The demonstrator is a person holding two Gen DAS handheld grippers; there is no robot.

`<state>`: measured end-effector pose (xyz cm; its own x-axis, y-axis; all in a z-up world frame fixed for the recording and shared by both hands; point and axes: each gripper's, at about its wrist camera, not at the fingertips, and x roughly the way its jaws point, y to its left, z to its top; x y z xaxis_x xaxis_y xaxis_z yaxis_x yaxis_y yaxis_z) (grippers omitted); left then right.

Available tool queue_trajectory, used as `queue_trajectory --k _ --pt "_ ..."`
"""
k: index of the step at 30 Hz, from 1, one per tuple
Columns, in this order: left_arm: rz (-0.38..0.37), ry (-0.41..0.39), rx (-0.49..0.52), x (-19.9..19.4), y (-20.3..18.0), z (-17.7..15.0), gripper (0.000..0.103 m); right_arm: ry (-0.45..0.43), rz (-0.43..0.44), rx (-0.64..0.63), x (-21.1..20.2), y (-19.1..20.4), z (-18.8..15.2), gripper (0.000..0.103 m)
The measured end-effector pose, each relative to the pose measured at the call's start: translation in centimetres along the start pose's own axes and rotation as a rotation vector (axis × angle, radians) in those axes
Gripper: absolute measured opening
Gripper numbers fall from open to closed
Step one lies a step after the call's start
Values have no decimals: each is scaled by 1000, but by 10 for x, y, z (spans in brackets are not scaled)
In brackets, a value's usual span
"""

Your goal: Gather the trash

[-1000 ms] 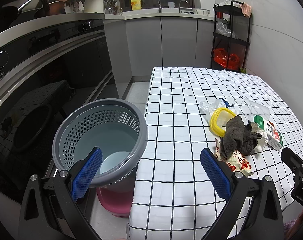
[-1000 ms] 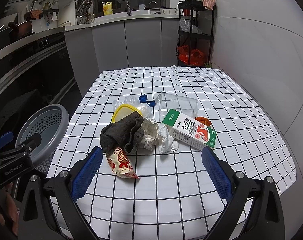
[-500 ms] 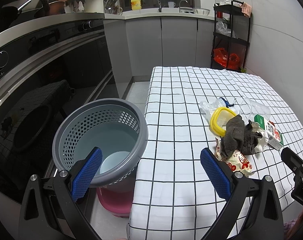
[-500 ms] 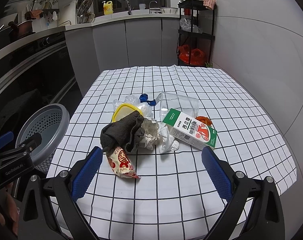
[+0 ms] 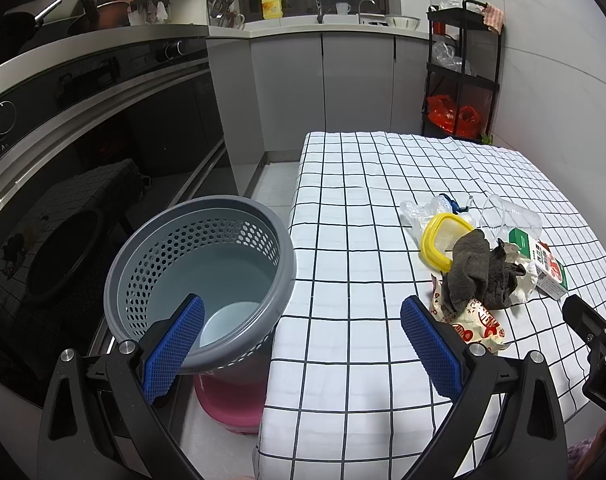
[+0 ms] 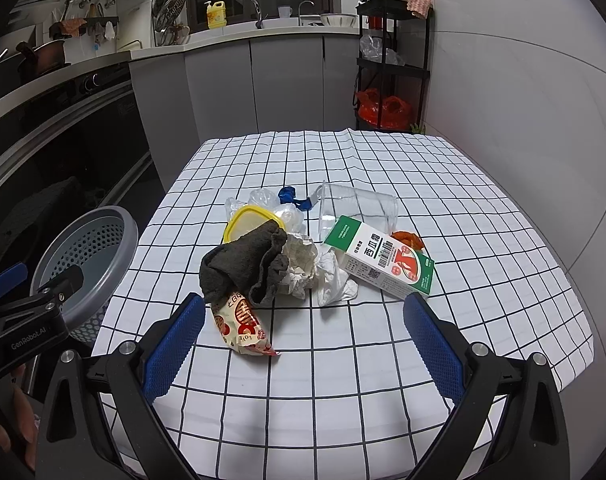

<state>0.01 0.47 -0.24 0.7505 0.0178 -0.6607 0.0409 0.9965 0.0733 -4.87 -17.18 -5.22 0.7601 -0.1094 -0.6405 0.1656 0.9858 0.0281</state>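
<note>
Left gripper [image 5: 303,344], right gripper [image 6: 303,344]: jaws spread wide, holding nothing.

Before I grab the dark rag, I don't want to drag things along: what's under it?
The dark rag lies over the yellow lid's near edge, the snack wrapper's top end, and the crumpled paper. Anything else beneath it is covered.

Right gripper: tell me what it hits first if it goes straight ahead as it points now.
Probably the red and white snack wrapper and the dark cloth draped over its far end, at the near edge of the trash pile. The right gripper is open and empty; depth is uncertain through the fisheye.
</note>
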Motion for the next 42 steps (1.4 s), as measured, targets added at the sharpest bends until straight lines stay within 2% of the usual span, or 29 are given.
queue_trajectory --k 9,17,24,29,36,42 --pt "0 8 3 3 -1 -2 97 7 14 8 1 -5 -1 95" --pt "-21 23 16 9 -12 -5 97 62 32 71 13 -41 -9 95" --pt "-69 46 35 17 -32 -7 97 73 -34 77 17 -72 -17 95" --pt "-80 56 48 23 -44 -7 97 109 -23 105 28 -89 -18 95" --pt "-78 92 47 35 -53 -13 97 128 -22 86 37 -90 -18 95" --pt "-141 121 44 42 -77 -22 97 135 -6 113 37 -96 -17 95"
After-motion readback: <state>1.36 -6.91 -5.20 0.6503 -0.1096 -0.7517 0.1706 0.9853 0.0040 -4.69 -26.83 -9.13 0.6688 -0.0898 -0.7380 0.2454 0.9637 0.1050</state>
